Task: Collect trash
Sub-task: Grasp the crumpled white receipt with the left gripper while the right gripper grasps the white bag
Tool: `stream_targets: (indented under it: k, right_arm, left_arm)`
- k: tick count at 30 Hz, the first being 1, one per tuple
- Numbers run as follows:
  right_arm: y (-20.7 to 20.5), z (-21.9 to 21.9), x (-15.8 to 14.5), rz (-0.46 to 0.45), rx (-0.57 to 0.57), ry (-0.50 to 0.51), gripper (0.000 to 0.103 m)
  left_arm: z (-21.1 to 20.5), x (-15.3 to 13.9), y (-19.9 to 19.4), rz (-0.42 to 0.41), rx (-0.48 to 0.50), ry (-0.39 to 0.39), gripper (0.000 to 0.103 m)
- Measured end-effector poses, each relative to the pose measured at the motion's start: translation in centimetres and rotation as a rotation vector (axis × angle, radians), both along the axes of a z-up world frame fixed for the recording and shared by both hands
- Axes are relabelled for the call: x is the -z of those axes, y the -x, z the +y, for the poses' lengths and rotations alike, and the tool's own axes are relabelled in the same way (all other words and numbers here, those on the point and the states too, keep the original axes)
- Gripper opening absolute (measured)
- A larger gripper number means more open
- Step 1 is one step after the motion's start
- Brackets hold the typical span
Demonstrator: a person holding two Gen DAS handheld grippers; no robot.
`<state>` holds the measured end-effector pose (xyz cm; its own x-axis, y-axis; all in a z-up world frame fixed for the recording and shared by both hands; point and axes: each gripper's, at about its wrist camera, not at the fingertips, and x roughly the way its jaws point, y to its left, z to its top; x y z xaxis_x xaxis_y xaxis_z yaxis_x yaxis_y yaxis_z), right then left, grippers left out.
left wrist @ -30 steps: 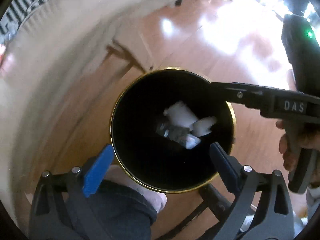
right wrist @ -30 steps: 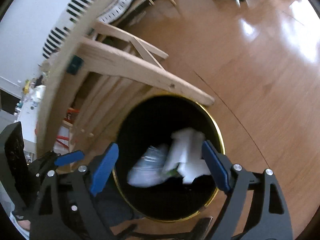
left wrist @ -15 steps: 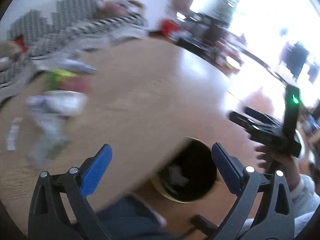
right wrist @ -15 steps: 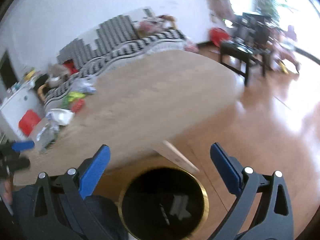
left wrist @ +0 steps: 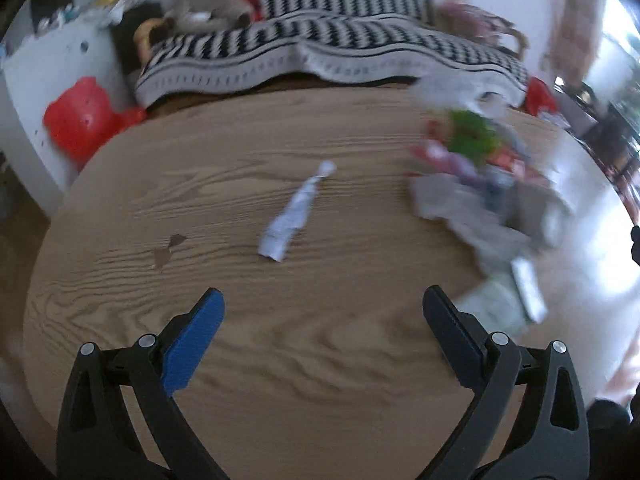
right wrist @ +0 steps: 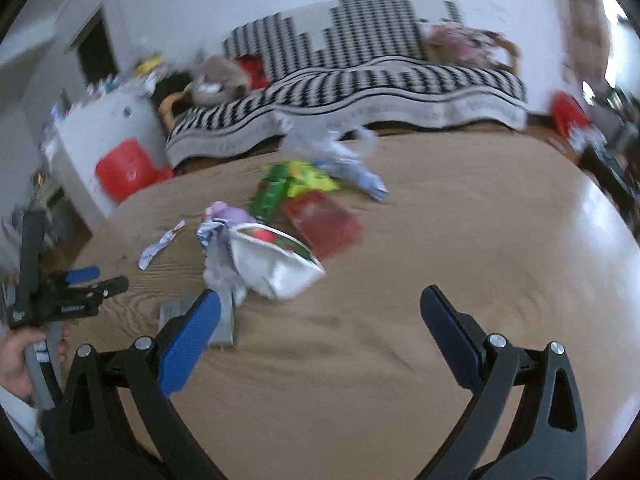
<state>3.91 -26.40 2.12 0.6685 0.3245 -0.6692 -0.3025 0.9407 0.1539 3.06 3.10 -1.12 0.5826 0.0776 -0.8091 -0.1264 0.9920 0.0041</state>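
Both the left gripper (left wrist: 323, 312) and right gripper (right wrist: 320, 316) gape wide, empty; a twisted paper scrap (left wrist: 294, 214) mid-frame and a wrapper pile (right wrist: 280, 232) on the wooden table (right wrist: 440, 240) remain uncollected

A home living room: striped sofa (right wrist: 360, 92), wooden table (right wrist: 400, 320).

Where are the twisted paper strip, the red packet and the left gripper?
twisted paper strip (left wrist: 294, 210): left wrist view, middle of the strip.
red packet (right wrist: 322, 224): right wrist view, centre of its flat face.
left gripper (left wrist: 322, 314): left wrist view, midway between its fingertips, jaws wide apart.
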Motion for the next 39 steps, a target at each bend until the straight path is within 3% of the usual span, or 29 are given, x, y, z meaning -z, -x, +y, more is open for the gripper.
stream_targets:
  k: [3, 7, 12, 21, 23, 25, 28, 39]
  right_arm:
    - [-2.9, 3.1, 1.3, -0.008, -0.054, 0.103, 0.097]
    - [-4.4, 4.4, 2.1, -0.036, -0.095, 0.135, 0.097]
    - [-5.7, 6.1, 3.8, -0.028, -0.144, 0.188, 0.097]
    - [-6.7, 6.0, 3.6, -0.045, -0.160, 0.117, 0.096]
    - [-6.8, 6.0, 3.7, -0.032, -0.177, 0.095, 0.093]
    - [-7.2, 6.1, 3.9, -0.015, -0.191, 0.085, 0.081]
    - [-7.3, 6.6, 4.3, -0.001, -0.203, 0.094, 0.072]
    - [-6.7, 7.5, 4.7, -0.011, -0.194, 0.137, 0.065]
  left_arm:
    - [1.2, 1.4, -2.6, 0.011, -0.009, 0.032, 0.097]
    - [2.2, 2.7, -5.5, 0.020, -0.002, -0.051, 0.096]
    - [3.3, 5.0, -7.5, 0.080, 0.051, -0.058, 0.097]
    - [4.8, 5.5, -8.4, 0.021, 0.091, -0.015, 0.097]
    - [4.8, 5.5, -8.5, 0.012, 0.098, -0.013, 0.097]
    - [4.8, 5.5, -8.6, 0.012, 0.098, -0.013, 0.097]
    - [4.8, 5.5, -8.6, 0.012, 0.098, -0.013, 0.097]
    - [4.6, 5.7, -8.6, 0.030, 0.099, -0.014, 0.097]
